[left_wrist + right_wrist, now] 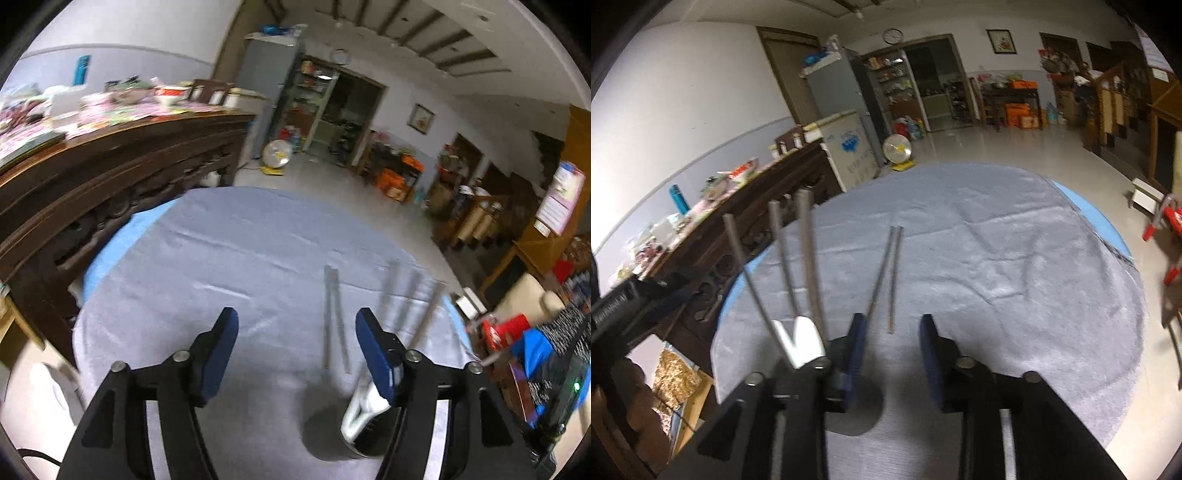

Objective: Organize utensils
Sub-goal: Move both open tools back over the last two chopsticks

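Observation:
Two metal chopsticks lie side by side on the grey cloth of the round table; they also show in the right wrist view. A utensil holder with a white rim stands under my left gripper's right finger, with several metal chopsticks sticking up out of it. In the right wrist view those chopsticks rise from the white rim left of my fingers. My left gripper is open and empty. My right gripper is open and empty, just short of the lying pair.
A dark carved wooden sideboard loaded with clutter runs along the table's left side. A fan stands on the floor beyond the table. Red stools and furniture stand to the right. The left gripper body shows at the left.

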`<state>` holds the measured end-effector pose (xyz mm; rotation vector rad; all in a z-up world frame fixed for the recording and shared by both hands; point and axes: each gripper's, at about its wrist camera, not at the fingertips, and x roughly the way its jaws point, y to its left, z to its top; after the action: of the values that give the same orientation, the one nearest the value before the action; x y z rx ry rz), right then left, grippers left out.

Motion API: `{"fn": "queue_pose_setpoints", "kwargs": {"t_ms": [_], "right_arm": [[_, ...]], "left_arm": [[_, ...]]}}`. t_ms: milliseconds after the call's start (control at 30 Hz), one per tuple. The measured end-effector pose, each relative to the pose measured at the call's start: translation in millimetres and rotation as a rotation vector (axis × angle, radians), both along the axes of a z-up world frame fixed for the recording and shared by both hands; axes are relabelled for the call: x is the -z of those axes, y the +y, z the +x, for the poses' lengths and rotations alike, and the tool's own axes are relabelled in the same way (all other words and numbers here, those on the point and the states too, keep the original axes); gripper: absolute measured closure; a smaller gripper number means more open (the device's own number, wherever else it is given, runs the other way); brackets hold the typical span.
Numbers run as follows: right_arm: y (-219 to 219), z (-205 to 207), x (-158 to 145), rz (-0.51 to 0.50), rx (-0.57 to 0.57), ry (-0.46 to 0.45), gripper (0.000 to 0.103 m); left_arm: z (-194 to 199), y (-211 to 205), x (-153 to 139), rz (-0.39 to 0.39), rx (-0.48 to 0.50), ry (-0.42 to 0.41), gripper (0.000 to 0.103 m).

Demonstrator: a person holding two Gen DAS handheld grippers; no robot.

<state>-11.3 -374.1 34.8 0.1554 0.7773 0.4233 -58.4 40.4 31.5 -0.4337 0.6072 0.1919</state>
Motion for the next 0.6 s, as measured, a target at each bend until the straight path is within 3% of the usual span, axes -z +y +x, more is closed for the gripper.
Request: {"fn": "queue_pose_setpoints", "kwargs": {"t_ms": [67,300,600], "right_arm": [[-5.7,2.3,3.6,-0.011,0.023,0.000,0.032],[-23.7,16.3,23.2,-0.074,0.097,0.065,0.031],[-33.6,30.0,46.5,-0.144,0.158,0.127,0.027]], "left_arm": [[4.1,14.1,8.1,-0.008,-0.040,0.034,0.035],[15.9,49.5,48.0,-0.020,-0.137,0.175,0.035],[33.7,51.8,93.0,-0.015,-0.101,0.325,0.035]]}}
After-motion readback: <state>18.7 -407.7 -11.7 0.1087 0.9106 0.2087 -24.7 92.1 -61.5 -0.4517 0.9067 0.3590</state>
